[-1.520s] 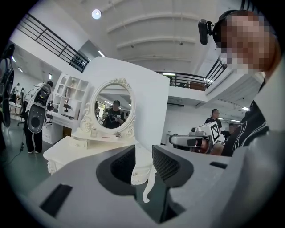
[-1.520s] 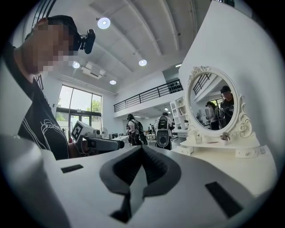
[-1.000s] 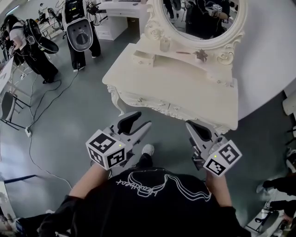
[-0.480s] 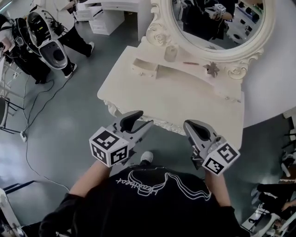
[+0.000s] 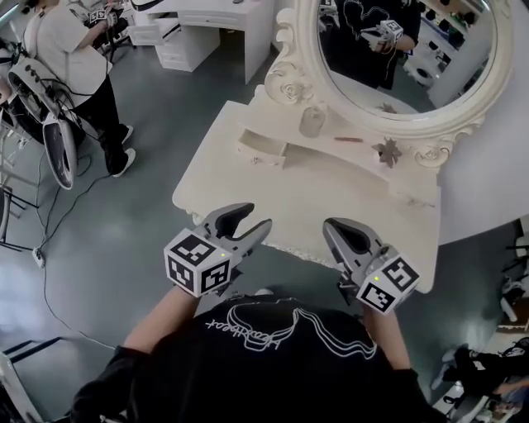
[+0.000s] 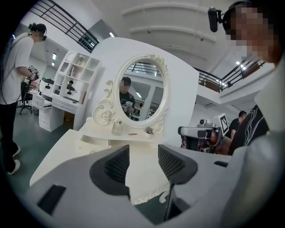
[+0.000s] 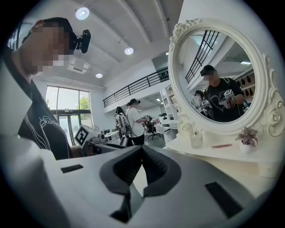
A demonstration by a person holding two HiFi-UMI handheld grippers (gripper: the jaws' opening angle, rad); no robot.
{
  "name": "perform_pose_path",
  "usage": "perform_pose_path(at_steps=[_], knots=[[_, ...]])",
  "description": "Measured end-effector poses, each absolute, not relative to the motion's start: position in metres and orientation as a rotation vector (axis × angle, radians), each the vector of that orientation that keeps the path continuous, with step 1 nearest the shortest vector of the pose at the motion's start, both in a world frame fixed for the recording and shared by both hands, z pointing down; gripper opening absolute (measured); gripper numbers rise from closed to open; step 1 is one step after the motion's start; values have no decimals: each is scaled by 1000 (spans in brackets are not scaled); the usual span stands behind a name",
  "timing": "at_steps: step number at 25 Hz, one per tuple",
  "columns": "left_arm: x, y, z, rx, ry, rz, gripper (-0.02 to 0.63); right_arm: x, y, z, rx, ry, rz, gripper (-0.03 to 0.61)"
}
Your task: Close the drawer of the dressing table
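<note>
The cream dressing table (image 5: 248, 186) with its oval mirror (image 5: 405, 49) stands in front of me. A small drawer (image 5: 263, 152) at the left end of its raised shelf sticks out, pulled open; the left gripper view shows the same drawer (image 6: 92, 141). My left gripper (image 5: 248, 221) hovers over the table's front edge, open with nothing between its pads (image 6: 118, 165). To its right, also at the front edge, my right gripper (image 5: 344, 235) is shut on nothing, its pads (image 7: 153, 168) meeting. Both are well short of the drawer.
On the shelf stand a glass bottle (image 5: 312, 121), a pink stick (image 5: 349, 139) and a small plant ornament (image 5: 387, 152). A person (image 5: 74, 58) stands at the far left beside a white desk (image 5: 207, 21). Cables (image 5: 50, 223) trail over the grey floor.
My view has tilted up and closed in on the table, so both grippers now overlap its front edge. The people at the left have moved. Neither gripper's jaws have changed.
</note>
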State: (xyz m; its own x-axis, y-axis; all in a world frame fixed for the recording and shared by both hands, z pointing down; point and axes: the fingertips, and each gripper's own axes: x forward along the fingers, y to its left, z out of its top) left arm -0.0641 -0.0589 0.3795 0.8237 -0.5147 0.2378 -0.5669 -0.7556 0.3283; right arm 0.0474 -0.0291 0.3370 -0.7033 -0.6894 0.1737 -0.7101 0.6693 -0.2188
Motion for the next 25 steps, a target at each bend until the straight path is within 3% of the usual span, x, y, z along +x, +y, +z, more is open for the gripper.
perform_pose_path(at_steps=[25], knots=[[-34,-158,462,2530,-970,460,189,97,-130,374,1165,-2759,553,3]])
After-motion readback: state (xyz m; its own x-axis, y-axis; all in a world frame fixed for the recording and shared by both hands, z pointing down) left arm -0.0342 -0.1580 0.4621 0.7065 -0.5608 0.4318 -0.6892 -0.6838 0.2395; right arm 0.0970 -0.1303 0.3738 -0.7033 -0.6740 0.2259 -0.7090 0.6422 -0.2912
